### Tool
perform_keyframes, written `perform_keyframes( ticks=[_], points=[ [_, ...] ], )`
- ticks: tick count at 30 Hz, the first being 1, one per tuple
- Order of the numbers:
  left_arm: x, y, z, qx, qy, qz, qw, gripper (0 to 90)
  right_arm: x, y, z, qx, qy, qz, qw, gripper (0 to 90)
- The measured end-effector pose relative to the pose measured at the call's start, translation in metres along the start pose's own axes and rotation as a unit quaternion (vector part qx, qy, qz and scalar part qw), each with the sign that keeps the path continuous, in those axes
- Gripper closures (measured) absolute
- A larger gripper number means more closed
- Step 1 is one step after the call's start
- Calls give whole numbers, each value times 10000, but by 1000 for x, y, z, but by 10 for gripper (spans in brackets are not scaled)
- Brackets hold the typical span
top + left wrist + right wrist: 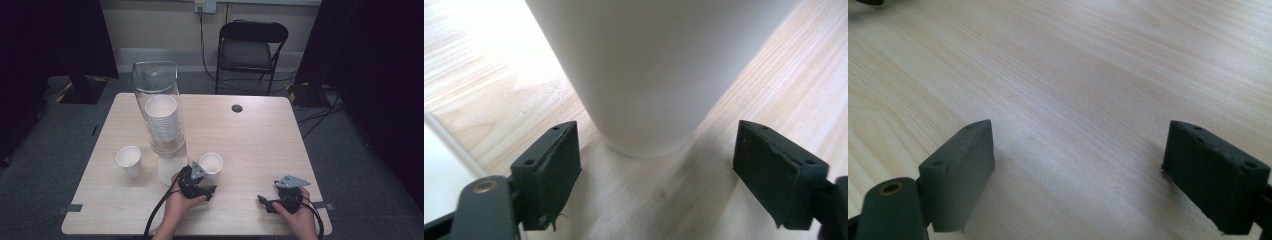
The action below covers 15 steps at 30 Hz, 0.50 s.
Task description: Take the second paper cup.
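Observation:
A white paper cup (211, 164) stands upright near the middle front of the wooden table (250, 145). My left gripper (206, 178) is right in front of it, held in a hand, jaws open. In the left gripper view the cup (659, 75) rises just beyond the two black pads, and my left gripper (656, 170) touches nothing. My right gripper (266, 202) rests low at the front right, held in the other hand. In its own view my right gripper (1078, 170) stands open over bare wood.
A tall clear tube (159, 100) holding a stack of paper cups (162, 117) leans on a white base (169, 171) left of my left gripper. Another single cup (129, 160) stands further left. A black grommet (237, 108) sits in the far tabletop; a folding chair (252, 50) stands behind.

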<state>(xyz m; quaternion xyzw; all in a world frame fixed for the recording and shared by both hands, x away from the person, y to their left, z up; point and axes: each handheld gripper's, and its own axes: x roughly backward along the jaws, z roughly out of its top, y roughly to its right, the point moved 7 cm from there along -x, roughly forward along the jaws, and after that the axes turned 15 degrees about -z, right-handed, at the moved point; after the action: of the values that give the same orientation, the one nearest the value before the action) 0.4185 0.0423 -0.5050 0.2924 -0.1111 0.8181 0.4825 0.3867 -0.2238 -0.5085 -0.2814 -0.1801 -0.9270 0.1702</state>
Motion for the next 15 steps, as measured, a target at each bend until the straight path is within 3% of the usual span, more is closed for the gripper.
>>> perform_keyframes(
  ticks=[4,9,13,15],
  points=[
    [10,3,-2,74,148,-115,9998,172,0,0,0,1,0,-1,10000,126],
    [24,-1,-12,176,146,-131,9997,162,0,0,0,0,3,4,10000,125],
    [36,-4,-18,98,106,-147,9998,162,0,0,0,21,10,7,10000,125],
    [42,-4,-20,103,253,-203,9994,162,0,0,0,20,9,7,10000,125]
  ],
)
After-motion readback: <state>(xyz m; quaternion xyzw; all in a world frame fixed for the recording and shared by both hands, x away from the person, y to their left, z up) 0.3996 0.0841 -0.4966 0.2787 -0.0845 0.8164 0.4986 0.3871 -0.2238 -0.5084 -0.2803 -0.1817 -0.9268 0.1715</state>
